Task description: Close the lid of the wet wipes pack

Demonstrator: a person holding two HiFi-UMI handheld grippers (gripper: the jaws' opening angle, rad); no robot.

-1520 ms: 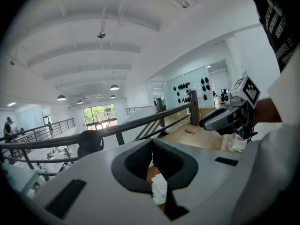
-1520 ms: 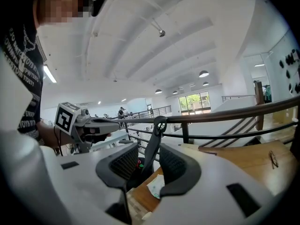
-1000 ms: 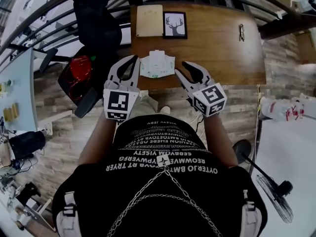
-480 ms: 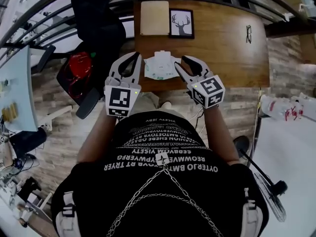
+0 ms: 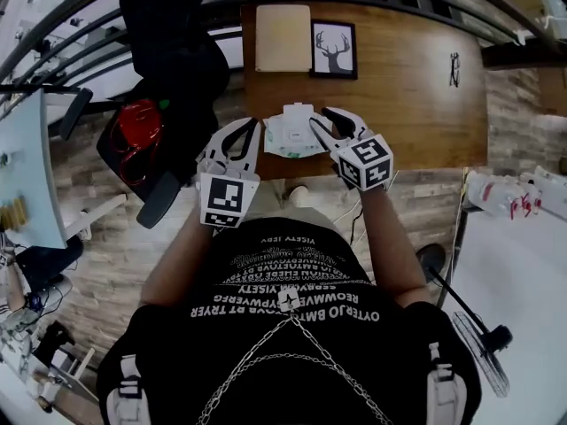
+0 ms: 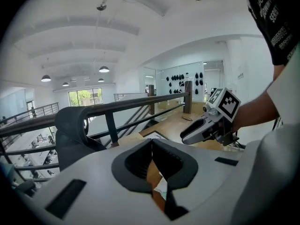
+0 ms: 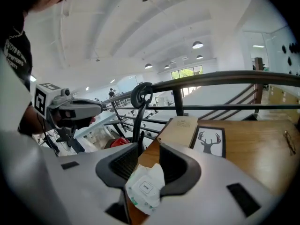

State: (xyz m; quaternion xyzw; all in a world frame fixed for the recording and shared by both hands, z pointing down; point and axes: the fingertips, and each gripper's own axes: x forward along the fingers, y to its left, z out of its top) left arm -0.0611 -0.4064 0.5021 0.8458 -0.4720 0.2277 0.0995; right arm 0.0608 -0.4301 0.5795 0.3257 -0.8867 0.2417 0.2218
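Wooden bench (image 5: pixel 407 87) is carrying the pack (image 5: pixel 292 137) at its near edge. You're holding the right claw (image 5: pixel 317 120) half-open and empty, and the left claw (image 5: pixel 254 125) closed and empty. Try pressing the lid (image 5: pixel 299 111) flat.

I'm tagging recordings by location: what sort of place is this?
Probably a mezzanine in an open office or workshop: a railing borders the floor's edge, pendant lamps hang from a high ceiling, and a wooden table stands at the railing.

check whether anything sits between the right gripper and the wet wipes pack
Nothing visible does. The right gripper, jaws apart, is at the right edge of the wet wipes pack on the wooden table, and its own view shows only the pack ahead.
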